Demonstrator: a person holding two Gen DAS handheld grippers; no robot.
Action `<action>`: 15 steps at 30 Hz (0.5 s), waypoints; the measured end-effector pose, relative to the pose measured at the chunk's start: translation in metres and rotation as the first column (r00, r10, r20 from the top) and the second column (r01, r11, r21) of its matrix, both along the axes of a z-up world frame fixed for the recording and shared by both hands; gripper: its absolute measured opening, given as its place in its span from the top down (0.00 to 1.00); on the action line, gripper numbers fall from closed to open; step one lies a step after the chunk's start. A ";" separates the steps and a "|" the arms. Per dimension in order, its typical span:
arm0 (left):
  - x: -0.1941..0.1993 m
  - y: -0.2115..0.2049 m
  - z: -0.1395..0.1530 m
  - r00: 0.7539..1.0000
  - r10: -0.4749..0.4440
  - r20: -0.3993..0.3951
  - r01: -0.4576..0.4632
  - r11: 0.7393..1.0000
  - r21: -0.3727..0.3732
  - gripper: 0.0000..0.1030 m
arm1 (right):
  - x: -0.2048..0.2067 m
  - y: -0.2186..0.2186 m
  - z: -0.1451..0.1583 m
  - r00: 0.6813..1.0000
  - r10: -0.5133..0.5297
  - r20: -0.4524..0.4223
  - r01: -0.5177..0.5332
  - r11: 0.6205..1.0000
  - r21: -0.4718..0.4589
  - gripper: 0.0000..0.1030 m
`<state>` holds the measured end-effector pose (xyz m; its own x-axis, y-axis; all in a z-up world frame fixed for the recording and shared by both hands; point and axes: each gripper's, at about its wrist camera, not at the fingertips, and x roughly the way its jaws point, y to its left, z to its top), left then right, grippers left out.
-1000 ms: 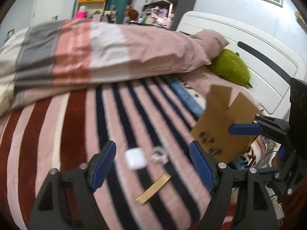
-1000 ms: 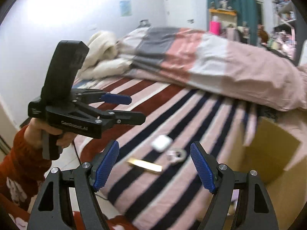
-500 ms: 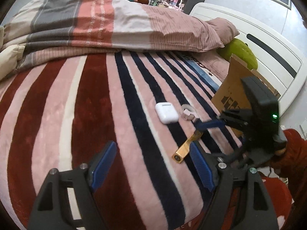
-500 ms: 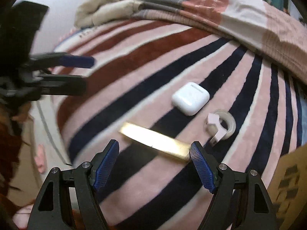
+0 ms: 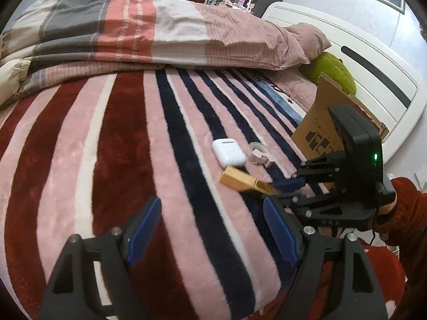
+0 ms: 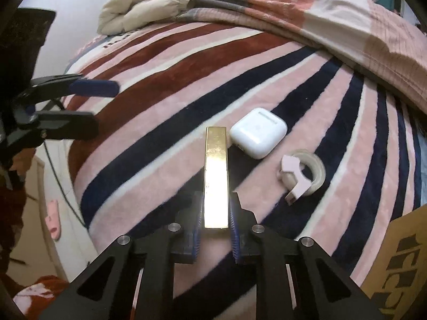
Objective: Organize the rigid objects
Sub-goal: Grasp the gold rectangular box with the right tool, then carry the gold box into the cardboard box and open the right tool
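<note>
Right gripper [image 6: 216, 229] newly clamping gold bar [image 6: 216, 170], striped blanket [image 5: 120, 138], headboard [image 5: 373, 61]

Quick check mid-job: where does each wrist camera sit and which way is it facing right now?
Left wrist: on the left gripper, jaws open, looking down across the striped blanket; right gripper and red sleeve show.
Right wrist: on the right gripper, just closed on the gold bar; left gripper shows.
Shared: gold bar, white case, tape dispenser, cardboard box.

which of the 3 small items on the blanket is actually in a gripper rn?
The gold bar: the right gripper, jaws just closed, is clamped on its near end. The white earbud case and tape dispenser lie free on the blanket.
</note>
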<state>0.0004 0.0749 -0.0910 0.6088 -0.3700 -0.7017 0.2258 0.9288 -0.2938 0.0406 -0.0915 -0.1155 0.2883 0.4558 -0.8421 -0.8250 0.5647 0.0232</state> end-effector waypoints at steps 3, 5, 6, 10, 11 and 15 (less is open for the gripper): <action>0.003 -0.006 0.002 1.000 -0.009 0.001 0.009 1.000 0.003 0.26 | -0.003 0.001 0.000 1.000 -0.002 0.007 0.002 1.000 0.003 0.87; 0.005 -0.009 0.005 1.000 -0.016 0.001 0.016 1.000 0.002 0.26 | -0.004 0.002 0.004 1.000 -0.003 0.005 0.003 1.000 0.020 0.87; 0.007 -0.012 0.007 1.000 -0.020 0.004 0.020 1.000 -0.001 0.26 | -0.008 0.001 0.009 1.000 0.002 0.016 -0.003 0.999 0.035 0.87; 0.018 -0.022 0.020 0.999 -0.044 0.024 0.045 0.999 -0.028 0.26 | -0.020 -0.005 0.040 0.998 0.010 0.055 -0.016 0.995 0.103 0.87; 0.022 -0.027 0.026 0.998 -0.059 0.035 0.061 0.997 -0.042 0.26 | -0.024 -0.008 0.052 0.997 0.009 0.075 -0.018 0.992 0.122 0.87; 0.036 -0.045 0.052 0.992 -0.102 0.076 0.111 0.987 -0.120 0.28 | -0.041 -0.024 0.095 0.985 -0.009 0.171 -0.023 0.983 0.181 0.87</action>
